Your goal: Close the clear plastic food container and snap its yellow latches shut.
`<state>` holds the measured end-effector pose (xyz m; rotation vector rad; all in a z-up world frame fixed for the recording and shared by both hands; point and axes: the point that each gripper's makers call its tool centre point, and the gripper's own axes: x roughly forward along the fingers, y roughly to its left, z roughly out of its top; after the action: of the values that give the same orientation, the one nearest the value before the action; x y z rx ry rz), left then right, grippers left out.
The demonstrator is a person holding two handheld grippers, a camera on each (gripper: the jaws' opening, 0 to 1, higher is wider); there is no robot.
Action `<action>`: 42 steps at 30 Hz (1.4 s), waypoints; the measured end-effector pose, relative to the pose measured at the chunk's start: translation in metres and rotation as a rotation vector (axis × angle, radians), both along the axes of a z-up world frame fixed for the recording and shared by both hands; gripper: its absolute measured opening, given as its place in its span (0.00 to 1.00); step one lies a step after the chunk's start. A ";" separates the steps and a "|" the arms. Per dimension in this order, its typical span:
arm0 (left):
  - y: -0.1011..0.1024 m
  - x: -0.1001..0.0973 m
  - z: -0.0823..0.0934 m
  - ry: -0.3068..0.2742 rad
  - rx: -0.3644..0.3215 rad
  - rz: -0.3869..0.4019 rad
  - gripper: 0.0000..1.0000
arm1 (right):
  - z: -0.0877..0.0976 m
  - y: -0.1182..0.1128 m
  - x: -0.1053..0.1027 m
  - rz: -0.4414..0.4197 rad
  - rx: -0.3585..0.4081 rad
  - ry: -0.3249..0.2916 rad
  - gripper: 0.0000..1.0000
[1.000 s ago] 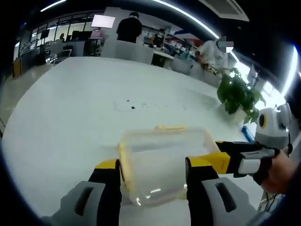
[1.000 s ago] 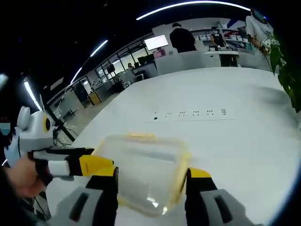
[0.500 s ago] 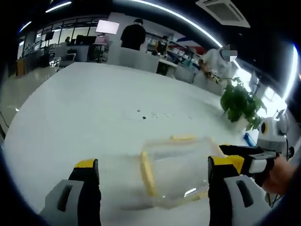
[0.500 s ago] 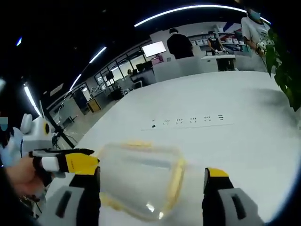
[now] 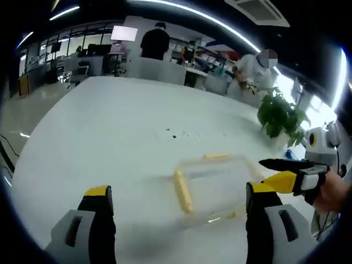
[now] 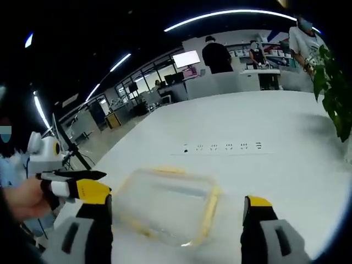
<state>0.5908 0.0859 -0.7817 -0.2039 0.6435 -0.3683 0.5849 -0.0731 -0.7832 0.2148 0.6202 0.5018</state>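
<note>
Nearest in the left gripper view: left gripper (image 5: 175, 204), jaws spread wide, gripping nothing. A second ago, closed in against the clear container (image 5: 215, 190) from both sides; now let go and drawn back. Same in the right gripper view: right gripper (image 6: 177, 212) spread wide and empty, where a second ago its jaws pressed the box's sides. Probably a squeeze just finished, likely a press on the side latches, though whether they actually clicked home cannot be told from here.

Just beyond the jaw tips: container flat on the white worktop (image 5: 99, 126), lid on. In the left gripper view, lying ahead and toward the right jaw, one yellow latch (image 5: 182, 190) along its near-left edge, another yellow strip (image 5: 216, 157) at the far edge. In the right gripper view, lying between the two jaws and apart from both, with a yellow latch (image 6: 209, 209) down its right edge. Right gripper also entering the left gripper view from the right, close beside the box's corner, held in a person's hand (image 5: 333, 193).

Farther off: a row of small dark marks on the worktop, a potted plant (image 5: 279, 117) at the far right, then desks, a screen and people standing at the back.
</note>
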 end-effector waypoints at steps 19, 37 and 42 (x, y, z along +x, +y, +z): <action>0.025 -0.108 0.072 -0.083 0.038 -0.089 0.99 | 0.067 -0.026 -0.125 0.016 -0.057 -0.085 1.00; 0.073 -0.231 0.101 -0.120 0.058 -0.099 0.99 | 0.085 -0.054 -0.256 -0.026 -0.097 -0.129 1.00; 0.080 -0.258 0.095 -0.105 0.085 -0.124 0.99 | 0.083 -0.069 -0.279 -0.049 -0.124 -0.135 1.00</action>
<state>0.3325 0.1661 -0.6866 -0.0628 0.5686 -0.4668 0.3061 -0.1419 -0.7005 0.0779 0.5116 0.4257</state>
